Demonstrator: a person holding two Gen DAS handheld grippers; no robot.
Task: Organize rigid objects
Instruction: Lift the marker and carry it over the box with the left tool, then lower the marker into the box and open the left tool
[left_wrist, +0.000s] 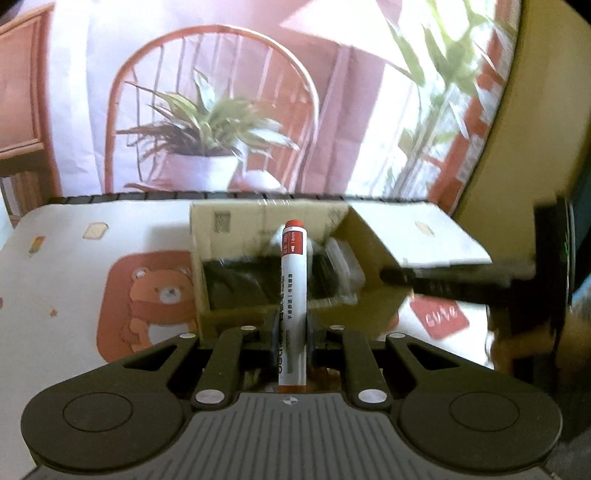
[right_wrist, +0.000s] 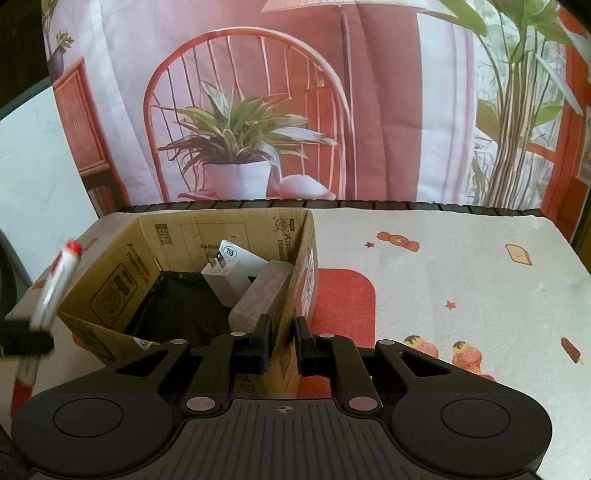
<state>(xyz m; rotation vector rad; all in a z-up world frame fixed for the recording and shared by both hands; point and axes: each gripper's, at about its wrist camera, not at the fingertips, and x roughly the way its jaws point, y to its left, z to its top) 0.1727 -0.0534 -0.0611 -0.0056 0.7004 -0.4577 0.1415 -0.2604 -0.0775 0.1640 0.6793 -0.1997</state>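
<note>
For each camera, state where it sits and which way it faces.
Left wrist: sits behind the left gripper, faces the cardboard box and backdrop; its fingers clamp a red-capped marker; the right gripper reaches in blurred.
Right wrist: sits behind the right gripper, looks over the box's near right wall; its fingers straddle that wall, contact unclear; the left gripper with the marker shows at left.
Shared: box, marker, printed tablecloth.

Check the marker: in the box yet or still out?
Out. The left tongs are shut on the marker, held above the table, short of the cardboard box.
</note>
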